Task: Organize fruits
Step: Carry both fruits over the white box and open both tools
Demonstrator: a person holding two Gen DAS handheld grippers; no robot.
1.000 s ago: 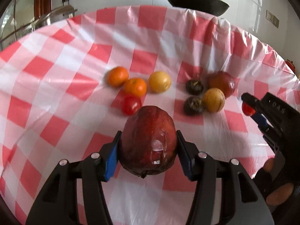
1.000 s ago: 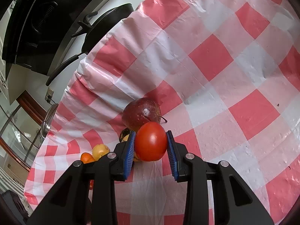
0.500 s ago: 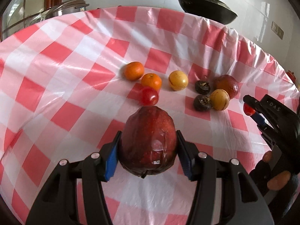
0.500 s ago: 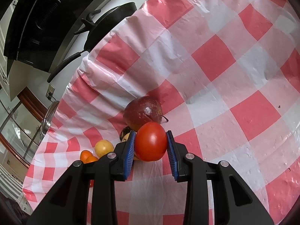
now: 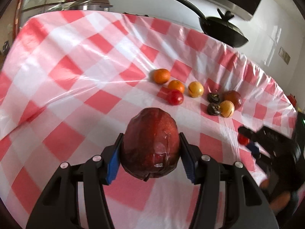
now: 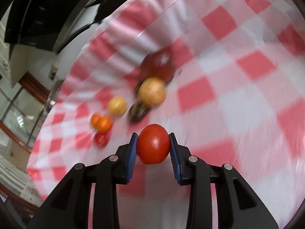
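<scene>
Carrying two fruits over a checked cloth, away from the sorted cluster.

On our left, the left gripper, angled downward, grips a dark red mango; the fruit row has slid right and farther off. On our right, the right gripper clasps a tomato, now swung short of that row, so placing remains.

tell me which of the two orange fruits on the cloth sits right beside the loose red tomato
The nearer orange fruit, the one between the other orange fruit and the yellow fruit. The loose red tomato lies just in front of it; the other sits farther back.
</scene>
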